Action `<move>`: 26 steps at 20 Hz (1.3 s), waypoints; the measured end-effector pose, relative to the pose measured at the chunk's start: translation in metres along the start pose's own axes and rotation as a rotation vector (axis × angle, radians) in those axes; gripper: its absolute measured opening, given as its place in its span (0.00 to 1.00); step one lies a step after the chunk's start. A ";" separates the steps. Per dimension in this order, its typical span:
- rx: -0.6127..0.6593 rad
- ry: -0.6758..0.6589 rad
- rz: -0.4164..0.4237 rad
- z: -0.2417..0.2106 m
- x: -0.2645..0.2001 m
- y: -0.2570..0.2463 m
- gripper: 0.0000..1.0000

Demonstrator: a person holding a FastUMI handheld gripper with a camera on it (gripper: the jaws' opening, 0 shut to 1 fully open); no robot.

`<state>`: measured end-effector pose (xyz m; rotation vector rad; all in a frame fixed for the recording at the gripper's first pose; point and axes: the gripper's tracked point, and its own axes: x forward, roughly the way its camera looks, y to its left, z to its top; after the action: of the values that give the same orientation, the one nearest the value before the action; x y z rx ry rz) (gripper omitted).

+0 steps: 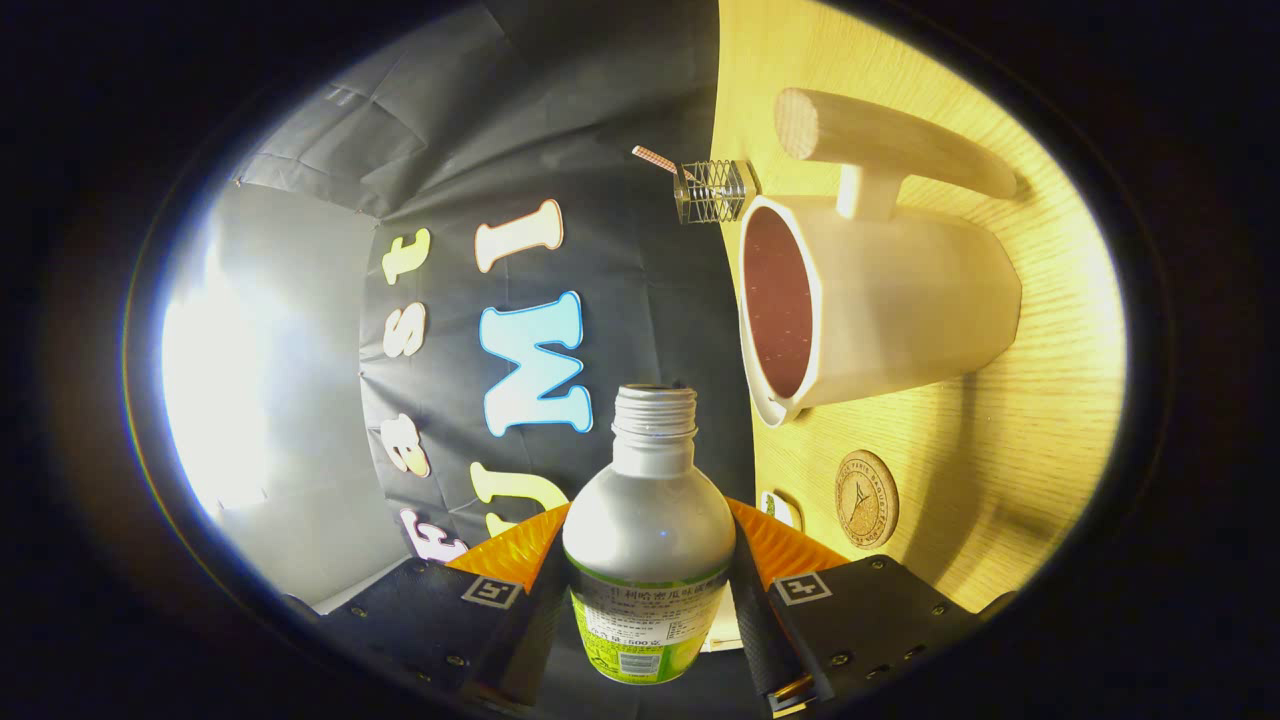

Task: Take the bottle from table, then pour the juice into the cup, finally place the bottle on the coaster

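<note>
- The gripper [648, 575] has both fingers clamped on the bottle [648, 530], cap off, neck pointing ahead.
- The cup [870, 300] sits beyond the fingers, off to one side; it probably wants the mouth over the rim before tipping further.
- The coaster [866, 498] is just past that side's finger.

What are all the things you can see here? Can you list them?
bottle: one, silver with a green label, cap off, between the fingers
cup: one, cream with a dark reddish inside and a long handle, on the table, beyond the bottle's mouth
coaster: one, round, tan, on the table beside the cup
wire holder: one, metal, a striped stick poking out, past the cup
table: one, light wood, tipped sideways in this view
small card: one, whitish, on the table next to the coaster
gripper: one, both fingers pressing the bottle's sides
</note>
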<state>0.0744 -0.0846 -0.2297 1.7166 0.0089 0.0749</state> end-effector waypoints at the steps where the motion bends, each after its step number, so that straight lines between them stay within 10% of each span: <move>1: 0.009 0.002 0.003 -0.001 0.000 0.000 0.76; 26: 0.070 -0.012 0.009 0.004 -0.004 0.000 0.76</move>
<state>0.0710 -0.0887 -0.2304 1.7873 -0.0048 0.0717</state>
